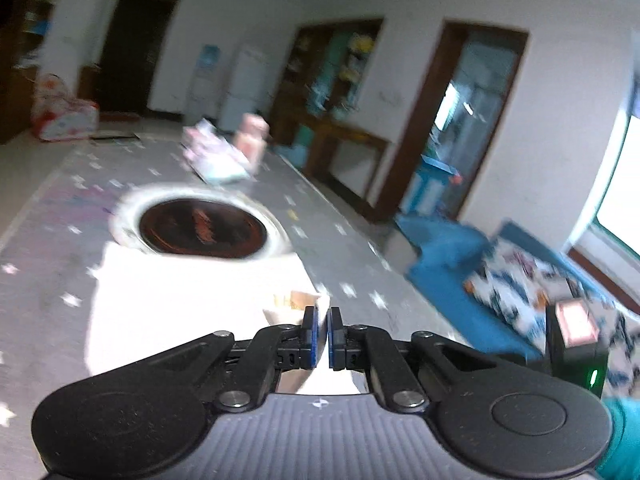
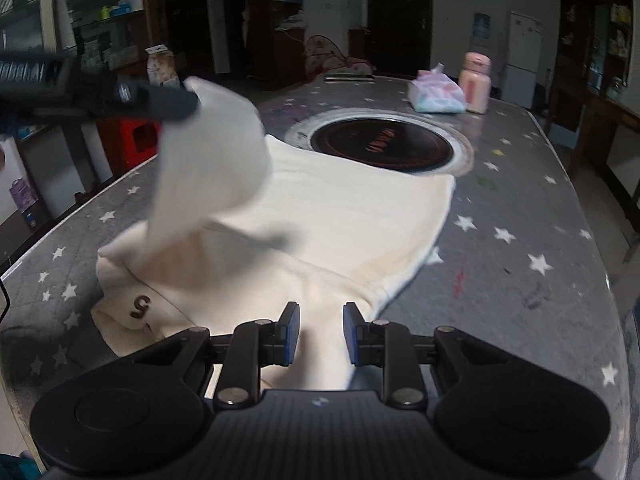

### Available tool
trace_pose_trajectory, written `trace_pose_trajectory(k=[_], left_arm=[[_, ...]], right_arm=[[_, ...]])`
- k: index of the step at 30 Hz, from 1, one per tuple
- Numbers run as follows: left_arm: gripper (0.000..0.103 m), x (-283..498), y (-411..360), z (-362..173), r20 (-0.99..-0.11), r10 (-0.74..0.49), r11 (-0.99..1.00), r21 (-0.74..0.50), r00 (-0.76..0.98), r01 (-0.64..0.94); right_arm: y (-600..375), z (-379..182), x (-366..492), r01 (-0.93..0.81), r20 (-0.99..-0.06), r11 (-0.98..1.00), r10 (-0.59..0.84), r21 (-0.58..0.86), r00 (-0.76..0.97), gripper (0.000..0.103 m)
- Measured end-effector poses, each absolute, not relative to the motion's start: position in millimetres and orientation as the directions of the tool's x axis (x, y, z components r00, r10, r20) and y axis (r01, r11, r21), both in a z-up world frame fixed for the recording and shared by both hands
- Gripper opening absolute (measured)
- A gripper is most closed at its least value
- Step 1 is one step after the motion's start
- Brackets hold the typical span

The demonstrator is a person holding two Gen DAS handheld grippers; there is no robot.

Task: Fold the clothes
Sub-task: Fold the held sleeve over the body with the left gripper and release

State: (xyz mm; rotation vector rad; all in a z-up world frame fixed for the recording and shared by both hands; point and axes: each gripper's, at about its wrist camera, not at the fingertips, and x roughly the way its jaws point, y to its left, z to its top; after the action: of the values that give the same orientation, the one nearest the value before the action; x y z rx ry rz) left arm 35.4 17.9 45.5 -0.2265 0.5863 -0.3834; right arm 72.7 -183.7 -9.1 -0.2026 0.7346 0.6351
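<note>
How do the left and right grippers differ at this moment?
The left gripper is pinched shut on a raised part of the cream garment, lifted above the table; the right gripper is open, low over the garment's near edge, holding nothing. Both are black with blue pads and work the same garment on the star-patterned table.

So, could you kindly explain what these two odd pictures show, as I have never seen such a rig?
A person holds a two-finger gripper in each hand, each with a fisheye camera looking along its fingers. The left view shows the left gripper shut on a bit of the cream garment. In the right view it appears from the side, lifting a sleeve, while the right gripper is open over the hem. The garment lies on a grey starred table by a round cooktop, with a pink bottle and a wipes pack behind.
</note>
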Motion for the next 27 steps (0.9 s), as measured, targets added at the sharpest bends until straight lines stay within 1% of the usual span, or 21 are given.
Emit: trace_pose_trajectory(k=[3, 5, 6, 8, 12, 17, 18, 23, 27], left_arm=[[0.010, 38, 1, 23, -0.557, -0.455, 0.890, -0.294, 0.695, 0.348], [0.018, 38, -1, 13, -0.586, -0.468, 0.884, -0.295, 0.662, 0.363], [0.021, 38, 1, 8, -0.599, -0.469, 0.883, -0.302, 0.649, 0.359], [0.034, 38, 10, 5, -0.607, -0.459, 0.888, -0.297, 0.649, 0.350], [0.035, 28, 36, 5, -0.605, -0.389, 0.920, -0.223, 0.694, 0.322], [0.034, 21, 77, -8, -0.663, -0.264, 0.963, -0.140, 0.701, 0.231], [0.034, 20, 83, -11, -0.676, -0.249, 0.968, -0.141, 0.693, 0.210], [0.034, 5, 105, -25, -0.713, -0.217, 0.975, -0.129, 0.667, 0.180], [0.034, 7, 111, -18, -0.712, -0.226, 0.973, -0.139, 0.665, 0.183]], right_arm=[[-191, -12, 73, -0.587, -0.684, 0.808, 0.455, 0.047, 0.571, 0.023], [-193, -12, 73, -0.580, -0.684, 0.813, 0.449, 0.047, 0.574, 0.023], [-194, -12, 73, -0.577, -0.684, 0.816, 0.447, 0.047, 0.576, 0.023], [-196, -11, 73, -0.571, -0.682, 0.820, 0.444, 0.047, 0.581, 0.023], [-195, -8, 74, -0.573, -0.676, 0.818, 0.450, 0.050, 0.583, 0.023], [-183, -11, 79, -0.595, -0.679, 0.800, 0.476, 0.072, 0.559, 0.023], [-179, -14, 80, -0.600, -0.682, 0.797, 0.480, 0.076, 0.552, 0.023], [-163, -23, 86, -0.610, -0.691, 0.788, 0.483, 0.076, 0.538, 0.023], [-156, -21, 88, -0.619, -0.692, 0.784, 0.475, 0.052, 0.543, 0.023]])
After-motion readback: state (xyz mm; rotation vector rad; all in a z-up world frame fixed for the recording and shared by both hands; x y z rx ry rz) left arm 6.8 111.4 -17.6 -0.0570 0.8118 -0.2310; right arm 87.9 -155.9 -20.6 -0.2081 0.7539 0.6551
